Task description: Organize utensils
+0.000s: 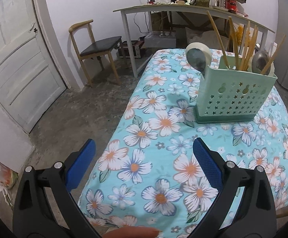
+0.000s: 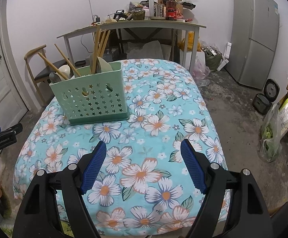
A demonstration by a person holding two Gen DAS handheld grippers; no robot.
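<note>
Utensil caddy, pale green with star cutouts, stands upright on the floral-clothed bench, left of centre in the right wrist view, holding chopsticks and spoons. The left hand-held gripper and right hand-held gripper hover over the cloth, jaws spread wide, holding nothing.

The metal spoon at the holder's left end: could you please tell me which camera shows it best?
The left wrist view: the metal spoon shows its whole bowl, large, above the green holder. In the right wrist view the spoon is small, partly behind chopsticks and the holder's rim.
</note>
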